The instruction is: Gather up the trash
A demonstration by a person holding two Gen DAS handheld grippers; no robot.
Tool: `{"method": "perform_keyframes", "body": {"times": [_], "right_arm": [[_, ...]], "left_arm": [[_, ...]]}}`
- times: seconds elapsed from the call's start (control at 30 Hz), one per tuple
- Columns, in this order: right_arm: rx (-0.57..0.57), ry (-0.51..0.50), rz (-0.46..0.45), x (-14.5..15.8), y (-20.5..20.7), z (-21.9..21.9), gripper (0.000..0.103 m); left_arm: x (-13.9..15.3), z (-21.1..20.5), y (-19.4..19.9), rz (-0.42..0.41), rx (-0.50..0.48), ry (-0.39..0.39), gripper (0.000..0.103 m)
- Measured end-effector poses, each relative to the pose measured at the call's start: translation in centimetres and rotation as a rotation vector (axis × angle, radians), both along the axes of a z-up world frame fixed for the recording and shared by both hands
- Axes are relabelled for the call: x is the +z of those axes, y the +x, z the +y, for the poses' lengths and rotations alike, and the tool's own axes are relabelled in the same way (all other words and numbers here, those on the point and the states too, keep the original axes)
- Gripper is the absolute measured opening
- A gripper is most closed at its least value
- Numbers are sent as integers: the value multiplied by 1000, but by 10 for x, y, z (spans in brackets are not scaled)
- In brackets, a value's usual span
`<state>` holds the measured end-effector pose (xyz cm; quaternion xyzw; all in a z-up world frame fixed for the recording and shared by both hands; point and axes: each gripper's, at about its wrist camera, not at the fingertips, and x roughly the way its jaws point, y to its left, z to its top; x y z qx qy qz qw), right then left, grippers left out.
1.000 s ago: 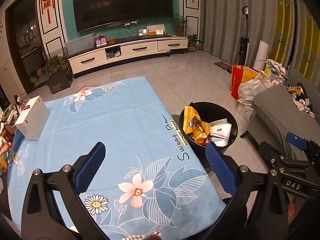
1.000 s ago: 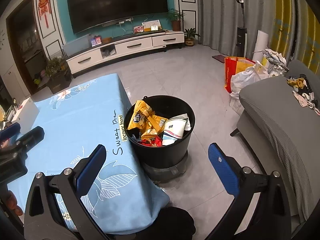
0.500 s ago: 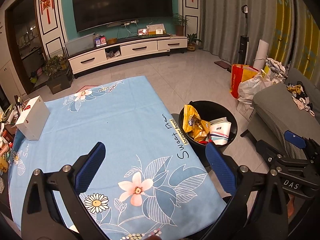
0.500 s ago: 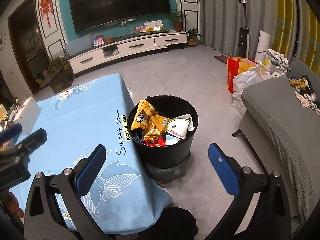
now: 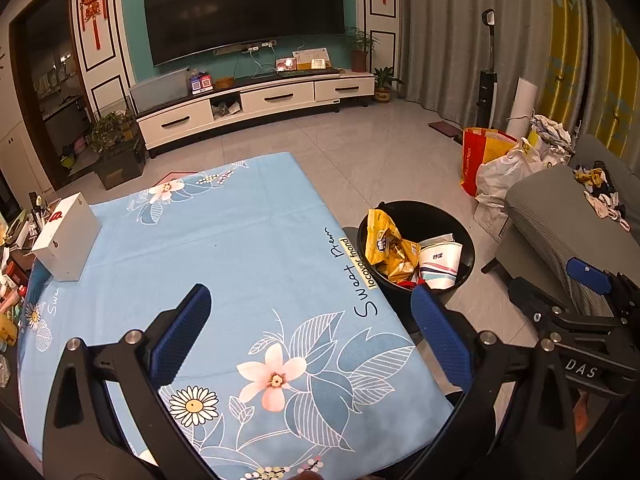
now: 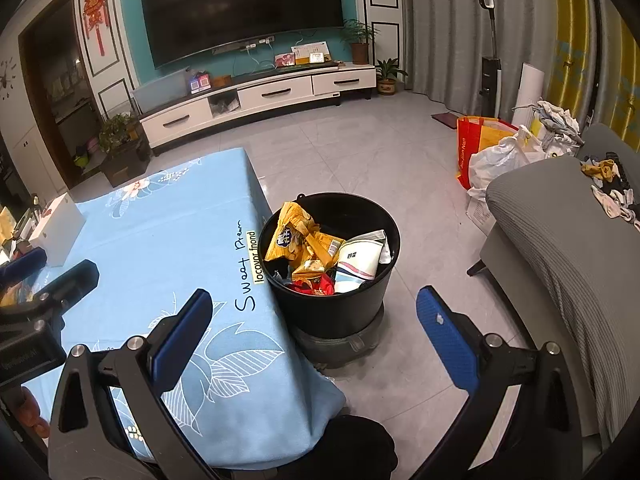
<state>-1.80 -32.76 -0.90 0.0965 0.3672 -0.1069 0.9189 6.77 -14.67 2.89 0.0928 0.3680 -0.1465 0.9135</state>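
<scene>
Both the left tongs (image 5: 312, 340) and the right tongs (image 6: 314, 344) hang released and empty. The black bin (image 6: 328, 312), full of wrappers (image 6: 300, 240), stands on the floor just beside the desk (image 5: 224, 240), ahead of the right tongs (the nearer pair) and off to the left pair's right.

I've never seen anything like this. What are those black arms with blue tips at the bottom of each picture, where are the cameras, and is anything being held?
There is no robot here. A person holds a two-fingered tool in each hand, and a wide-angle camera on each tool looks forward along its fingers. One picture comes from the left hand-held gripper, the other from the right hand-held gripper. The blue tips are grip pads. Both grippers are open and hold nothing. Below them is a table under a blue floral tablecloth, with a white box near its far left corner. Beside the table stands a black trash bin containing yellow snack bags and a paper cup.
</scene>
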Motion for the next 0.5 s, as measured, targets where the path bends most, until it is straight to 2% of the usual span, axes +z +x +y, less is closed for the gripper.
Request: {"method": "perform_keyframes", "body": {"times": [0.5], "right_arm": [[5,-1,1,0,1,0,100]], "left_arm": [[-1,2,1,1,2,2,100]]}}
